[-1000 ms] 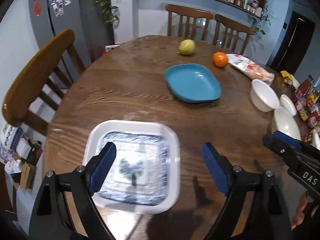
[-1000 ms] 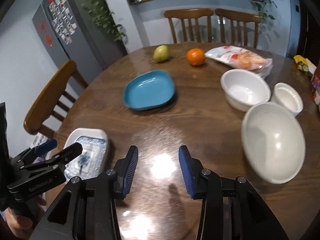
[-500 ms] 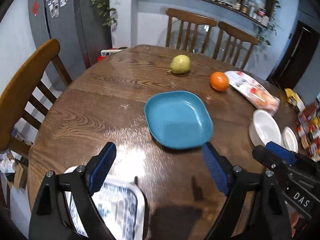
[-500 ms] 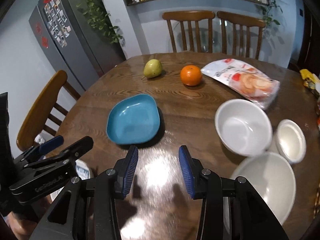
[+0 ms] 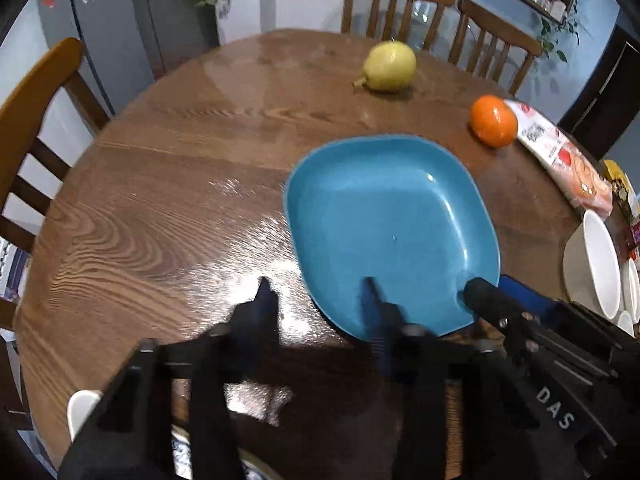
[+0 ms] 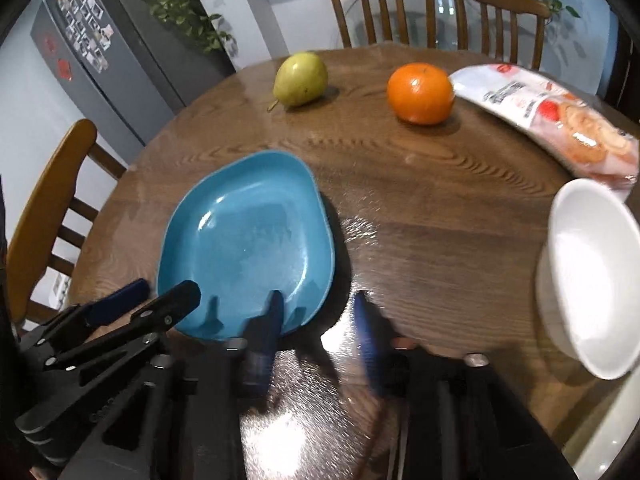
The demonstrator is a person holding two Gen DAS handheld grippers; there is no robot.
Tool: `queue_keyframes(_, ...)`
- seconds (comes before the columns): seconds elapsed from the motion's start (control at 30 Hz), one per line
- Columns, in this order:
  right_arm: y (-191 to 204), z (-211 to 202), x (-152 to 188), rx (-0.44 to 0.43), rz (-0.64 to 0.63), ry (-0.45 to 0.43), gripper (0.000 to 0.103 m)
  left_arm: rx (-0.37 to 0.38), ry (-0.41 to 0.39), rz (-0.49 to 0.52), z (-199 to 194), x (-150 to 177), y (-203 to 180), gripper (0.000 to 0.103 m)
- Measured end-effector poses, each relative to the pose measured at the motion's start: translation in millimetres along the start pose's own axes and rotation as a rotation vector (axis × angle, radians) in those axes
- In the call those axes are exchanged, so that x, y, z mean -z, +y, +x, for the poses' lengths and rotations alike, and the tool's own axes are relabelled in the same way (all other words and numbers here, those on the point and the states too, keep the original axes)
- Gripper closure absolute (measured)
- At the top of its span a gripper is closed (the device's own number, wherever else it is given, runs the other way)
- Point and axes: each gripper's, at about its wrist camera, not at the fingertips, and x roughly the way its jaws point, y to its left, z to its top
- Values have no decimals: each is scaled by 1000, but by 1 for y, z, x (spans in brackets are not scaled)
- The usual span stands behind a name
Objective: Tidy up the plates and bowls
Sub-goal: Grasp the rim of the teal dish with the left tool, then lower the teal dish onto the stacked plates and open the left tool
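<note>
A blue plate (image 5: 392, 224) (image 6: 248, 240) lies in the middle of the round wooden table (image 5: 160, 200). My left gripper (image 5: 316, 292) straddles its near left rim, one finger over the plate and one over the wood. Its jaws are closing and blurred, with a gap still showing beside the rim. My right gripper (image 6: 316, 306) straddles the near right rim the same way, jaws closing but not pressing. Each gripper shows in the other's view, the left gripper (image 6: 160, 292) and the right gripper (image 5: 496, 286). A white patterned plate's corner (image 5: 82, 408) peeks out behind the left gripper.
A pear (image 5: 390, 66) and an orange (image 5: 494, 126) lie beyond the plate, with a snack bag (image 5: 568, 160) to the right. A white bowl (image 6: 588, 276) stands at the right edge, smaller bowls (image 5: 632, 284) behind it. Wooden chairs (image 6: 44, 216) ring the table.
Both grippers have moved forward and down, from near the patterned plate to the blue plate's near rim. Both pairs of jaws have narrowed, the left much more than the right.
</note>
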Motion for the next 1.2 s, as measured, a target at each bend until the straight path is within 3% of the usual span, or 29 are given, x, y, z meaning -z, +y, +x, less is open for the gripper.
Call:
queue_keyframes(0.03, -1, 3, 0, -8, 6, 7, 89, 9, 7, 10, 2, 0, 0, 84)
queue_keyframes(0.27, -10, -8, 3, -7, 64, 4, 93, 35, -1, 65, -5, 6, -4, 90)
queue_keyframes(0.57, -16, -58, 24, -95, 131, -10, 93, 62, -90, 115, -59, 32, -9, 90)
queue_keyframes(0.8, 1, -90, 47, -138, 95, -33, 93, 53, -145, 116, -96, 62, 1, 90)
queue_keyframes(1.2, 40, -115, 89, -167, 23, -28, 93, 16, -177, 100, -126, 94, 23, 90)
